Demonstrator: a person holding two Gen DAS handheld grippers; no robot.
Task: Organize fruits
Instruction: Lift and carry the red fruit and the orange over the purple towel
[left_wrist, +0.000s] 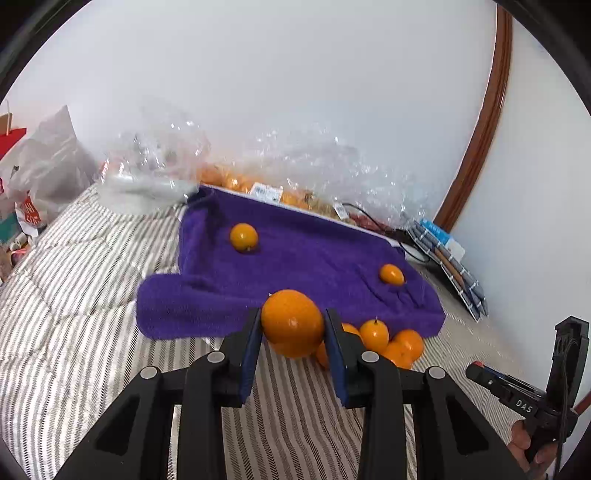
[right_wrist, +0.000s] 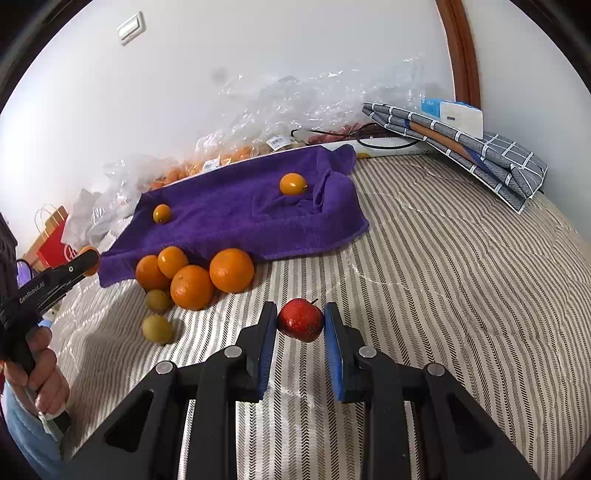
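My left gripper (left_wrist: 293, 325) is shut on a large orange (left_wrist: 291, 323) and holds it above the striped bed, just in front of the purple towel (left_wrist: 295, 258). Two small oranges (left_wrist: 243, 237) (left_wrist: 391, 274) lie on the towel. A cluster of oranges (right_wrist: 195, 277) lies at the towel's front edge, with two small greenish fruits (right_wrist: 159, 328) beside it. My right gripper (right_wrist: 300, 319) is around a red apple (right_wrist: 300, 319) on the bed, with both pads at its sides.
Clear plastic bags (left_wrist: 314, 166) holding more oranges lie against the wall behind the towel. A folded checked cloth (right_wrist: 480, 155) with a white box lies at the bed's far right. Shopping bags (left_wrist: 33, 184) stand on the left.
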